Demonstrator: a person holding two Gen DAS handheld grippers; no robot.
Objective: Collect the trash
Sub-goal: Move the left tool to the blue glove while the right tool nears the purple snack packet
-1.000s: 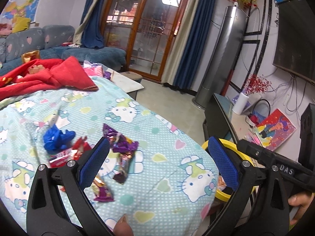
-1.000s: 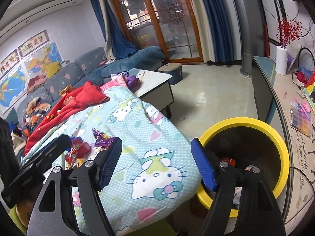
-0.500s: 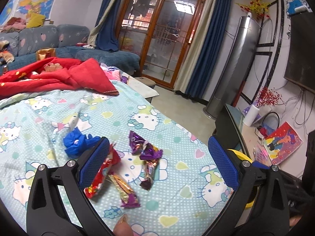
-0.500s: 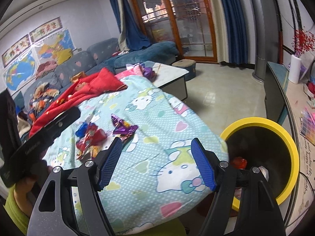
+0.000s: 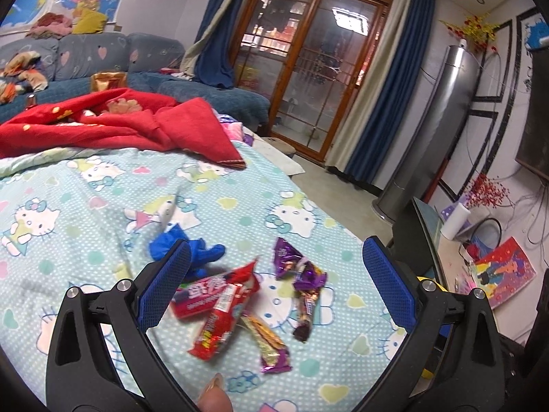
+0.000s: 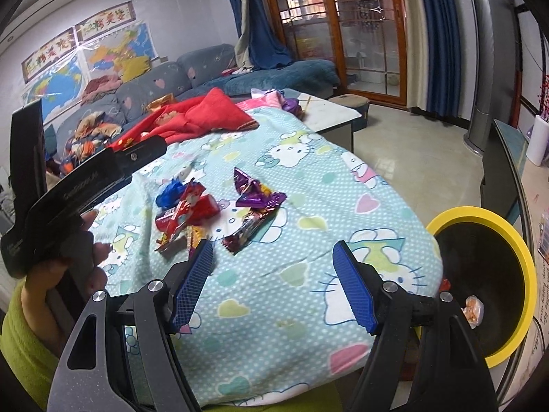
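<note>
Your left gripper (image 5: 276,281) hangs over the cartoon-cat blanket (image 5: 85,213) with its blue pads spread wide and nothing between them. Working left to right in its view: at about ten o'clock from the gap lies a crumpled blue wrapper (image 5: 187,252), partly behind the left pad; just right of it, between the pads, sit the red wrappers (image 5: 214,305), overlapping one another (blurred, so their print is hard to read); a gold-and-purple wrapper (image 5: 269,343) lies at roughly six o'clock, touching the red ones; the purple wrappers (image 5: 302,274) lie at about one o'clock, near the red pile but apart from it. Farther off, at eleven o'clock, a red cloth (image 5: 113,127) is bunched on the bed. Your right gripper (image 6: 274,285) is likewise released and empty, above bare blanket, with the same litter at eleven to twelve o'clock. At its three o'clock stands the yellow-rimmed bin (image 6: 516,257) beside the bed's edge, with some wrappers already inside.
</note>
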